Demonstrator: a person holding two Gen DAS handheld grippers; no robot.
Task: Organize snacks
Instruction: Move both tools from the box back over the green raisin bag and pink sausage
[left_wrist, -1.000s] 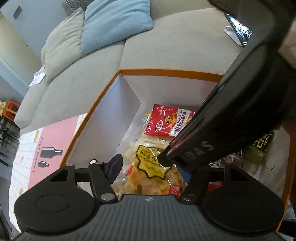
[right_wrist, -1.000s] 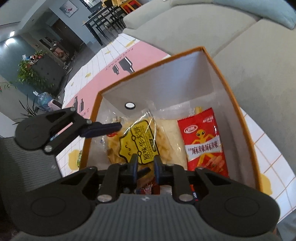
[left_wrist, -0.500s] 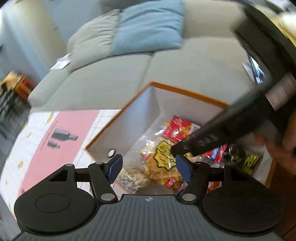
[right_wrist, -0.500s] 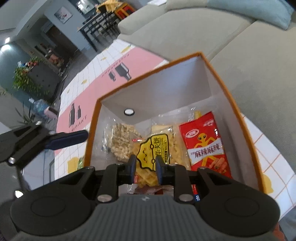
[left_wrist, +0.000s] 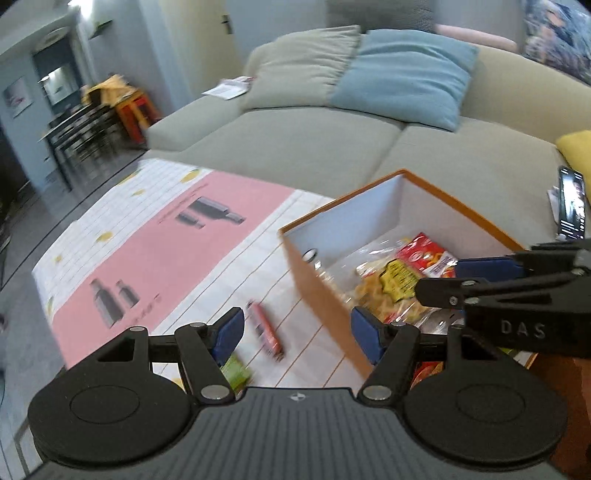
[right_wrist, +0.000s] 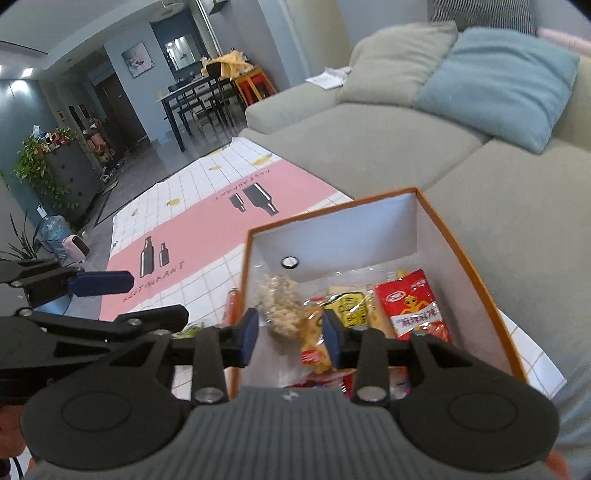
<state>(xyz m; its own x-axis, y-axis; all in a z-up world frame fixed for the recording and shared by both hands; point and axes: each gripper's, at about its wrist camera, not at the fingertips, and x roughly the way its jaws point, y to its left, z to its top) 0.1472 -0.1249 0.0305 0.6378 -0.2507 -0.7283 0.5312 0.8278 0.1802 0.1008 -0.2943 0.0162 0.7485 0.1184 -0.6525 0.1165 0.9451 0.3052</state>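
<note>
An orange box (right_wrist: 332, 211) with white inner walls stands on the tablecloth and holds several snacks. Among them are a red packet (right_wrist: 413, 302), a yellow-labelled bag of crisps (right_wrist: 351, 303) and a clear bag of pale puffs (right_wrist: 279, 302). My right gripper (right_wrist: 290, 332) hangs above the box's near end. Its jaws are opening and nothing is pinched between them. My left gripper (left_wrist: 295, 332) is open over the box's left wall (left_wrist: 321, 295) and grips nothing. A red sausage stick (left_wrist: 264, 328) and a green packet (left_wrist: 236, 369) lie on the cloth beside the box.
A pink and white tablecloth (left_wrist: 155, 258) covers the table left of the box. Behind it runs a grey sofa (left_wrist: 295, 136) with beige and blue cushions (left_wrist: 402, 74) and a phone (left_wrist: 570, 206). A dining set (right_wrist: 199, 96) stands far left.
Both grippers have lifted and drawn back from inside the box, so the table and sofa now show. The right jaws have widened from almost shut. The left gripper has rolled.
</note>
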